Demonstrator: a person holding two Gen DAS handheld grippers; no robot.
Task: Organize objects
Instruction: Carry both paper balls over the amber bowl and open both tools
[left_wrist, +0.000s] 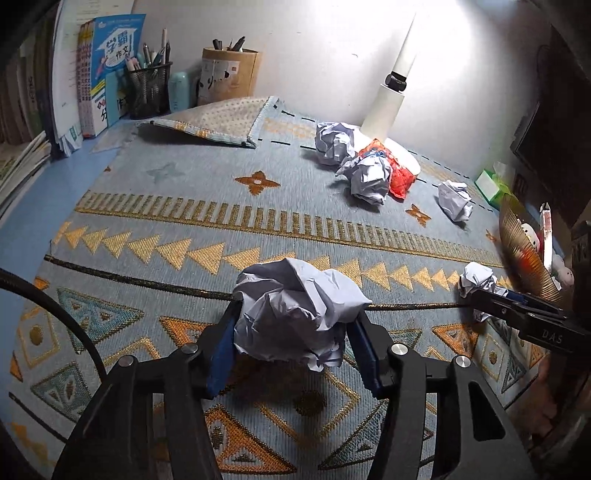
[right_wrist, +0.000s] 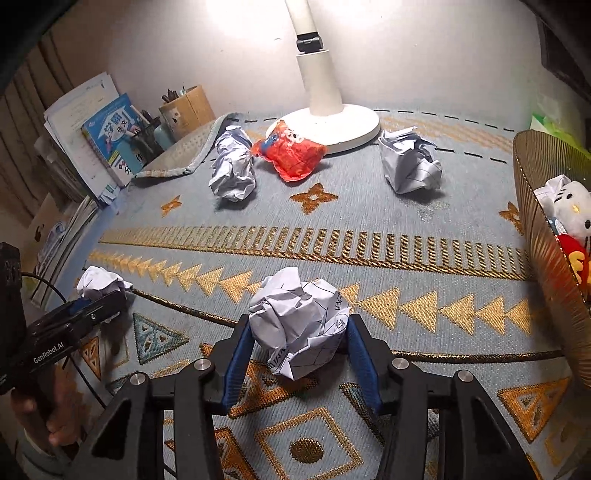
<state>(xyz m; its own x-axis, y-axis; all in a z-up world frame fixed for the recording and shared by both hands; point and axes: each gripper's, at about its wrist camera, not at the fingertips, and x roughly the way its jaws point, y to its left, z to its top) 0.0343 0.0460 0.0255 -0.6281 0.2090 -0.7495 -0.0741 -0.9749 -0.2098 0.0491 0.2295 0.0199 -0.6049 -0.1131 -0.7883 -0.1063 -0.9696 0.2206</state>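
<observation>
Now, paper ball (left_wrist: 295, 314) clamped in left claw (left_wrist: 295, 325), lifted off mat (left_wrist: 184, 229)

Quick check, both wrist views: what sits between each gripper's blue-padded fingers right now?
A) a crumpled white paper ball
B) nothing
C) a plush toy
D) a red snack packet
A: the left gripper has its pads pressed into a crumpled white paper ball, and the right gripper clamps a second crumpled white paper ball with printed lines on it.
</observation>
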